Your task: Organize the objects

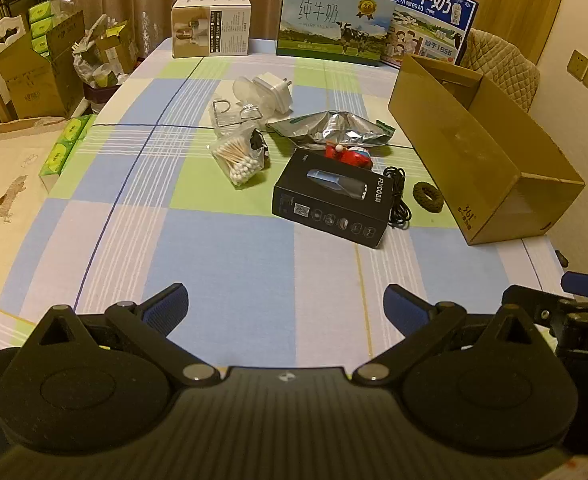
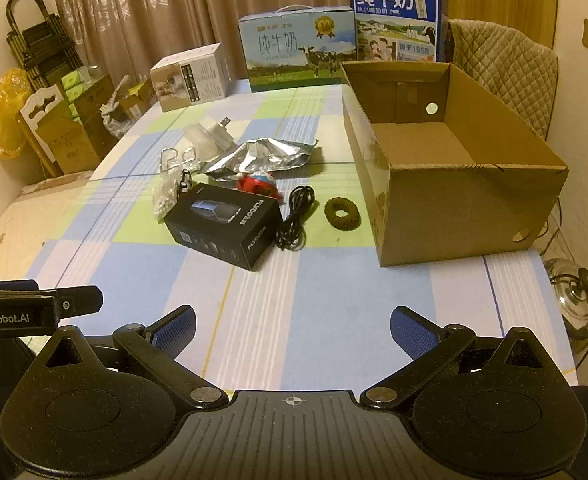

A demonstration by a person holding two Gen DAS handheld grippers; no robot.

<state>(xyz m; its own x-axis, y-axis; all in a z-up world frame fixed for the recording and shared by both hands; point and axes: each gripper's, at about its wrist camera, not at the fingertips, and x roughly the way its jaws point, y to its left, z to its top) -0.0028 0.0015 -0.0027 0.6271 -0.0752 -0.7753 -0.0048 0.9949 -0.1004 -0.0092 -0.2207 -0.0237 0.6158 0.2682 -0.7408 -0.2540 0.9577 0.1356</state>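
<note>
The clutter sits in a loose heap mid-bench, untouched, so I judge I am at the very start: nothing is in the cardboard box (image 2: 450, 184) yet, as far as its visible floor shows.

Going left to right, I see the bag of cotton swabs (image 1: 240, 158), with a wire hook (image 1: 230, 114) and a white plug adapter (image 1: 276, 90) beyond it. Then comes a crumpled foil pouch (image 1: 334, 130), a small red toy (image 1: 350, 156) and the black razor box (image 1: 332, 200) nearest me. Just right of that lie a coiled black cable (image 2: 296, 218) and a dark hair tie (image 2: 342, 213), and the open box stands at the far right.

My left claw (image 1: 286, 306) and right claw (image 2: 292, 328) both hover over the near edge of the bench (image 1: 222, 248), jaws spread wide and holding nothing.

Next, I think the right claw should reach for the hair tie or cable, the items closest to the box, coming down low enough to pinch something so flat.

The toy is half hidden behind the razor box. The box's near inside corner is out of sight. A dark item tucked behind the swab bag I cannot identify.
</note>
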